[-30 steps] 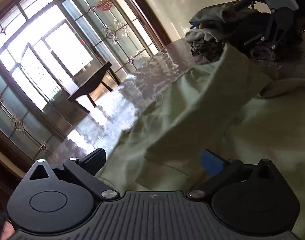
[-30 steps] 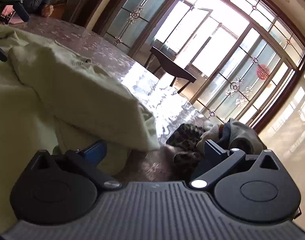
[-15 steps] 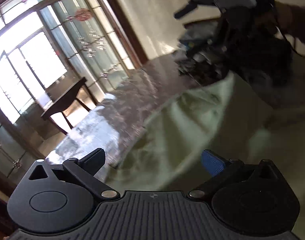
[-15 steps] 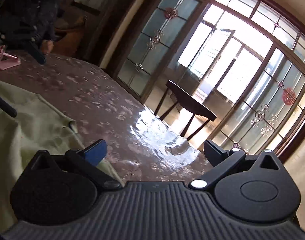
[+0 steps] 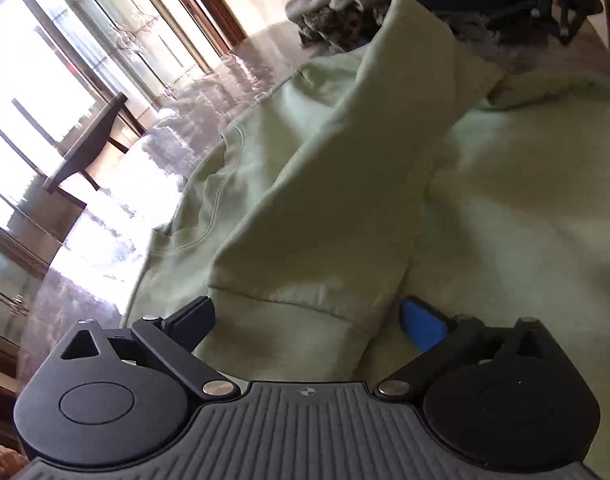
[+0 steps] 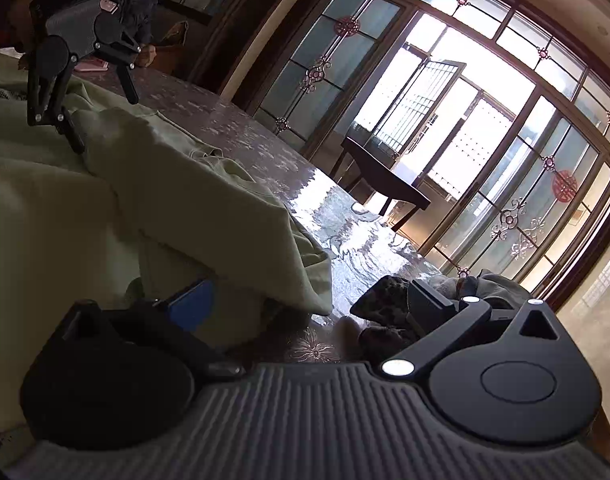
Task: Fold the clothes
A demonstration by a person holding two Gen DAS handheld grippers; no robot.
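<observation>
My left gripper: spread over sleeve cuff | my right gripper: spread, empty | green sweatshirt: on table | clothes pile: beside right gripper, near hem

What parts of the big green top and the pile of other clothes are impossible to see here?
- Pale green sweatshirt, left wrist view: its right side runs off the frame edge; the black left gripper body hides the sleeve's cuff end.
- Same sweatshirt, right wrist view: the right gripper body covers its lower part.
- Heap of mottled clothes, right wrist view: partly behind a finger; dark, so garments can't be told apart.
</observation>
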